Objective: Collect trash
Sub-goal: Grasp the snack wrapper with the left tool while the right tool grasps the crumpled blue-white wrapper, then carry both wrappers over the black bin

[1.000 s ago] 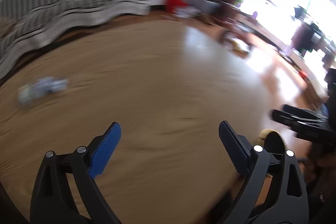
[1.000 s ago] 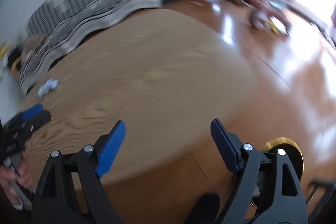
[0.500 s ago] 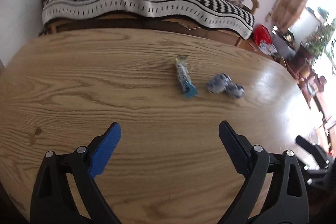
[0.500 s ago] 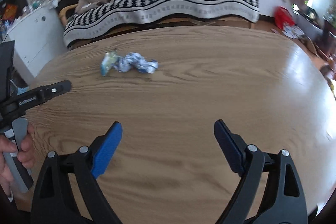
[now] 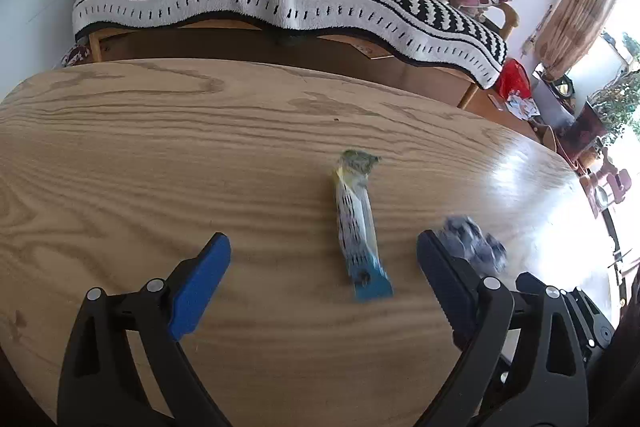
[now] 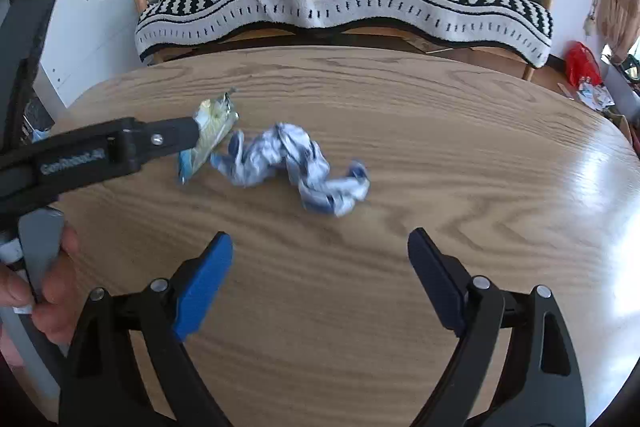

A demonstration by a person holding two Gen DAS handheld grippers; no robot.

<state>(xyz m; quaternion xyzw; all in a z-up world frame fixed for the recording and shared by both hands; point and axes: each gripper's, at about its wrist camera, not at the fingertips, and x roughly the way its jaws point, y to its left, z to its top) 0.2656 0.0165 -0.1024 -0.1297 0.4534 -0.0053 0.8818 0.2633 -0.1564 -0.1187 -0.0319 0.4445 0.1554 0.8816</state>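
Here your left gripper (image 5: 322,261) stands wide open above the oval oak-grain wooden worktop (image 5: 160,155), with nothing between its blue pads (image 5: 200,287). The long, flat snack wrapper, white with a yellow-green torn end and a blue end (image 5: 358,227), lies on the worktop in the gap ahead of the jaws, nearer your right finger than the left one, and neither pad touches it. The crumpled blue-and-white paper wad (image 5: 474,241) sits just beyond the right finger's tip, partly hidden behind it; whether it touches the finger you cannot tell from this view.

Your right gripper (image 6: 320,253) is also spread wide and holds nothing. In its view the paper wad (image 6: 296,169) lies on the worktop ahead of the jaws, clear of both pads, with the snack wrapper (image 6: 208,135) just beside it on the left. One black finger of your left gripper (image 6: 100,151) reaches in from the left edge over the wrapper's end, and your hand (image 6: 48,291) grips its grey handle.
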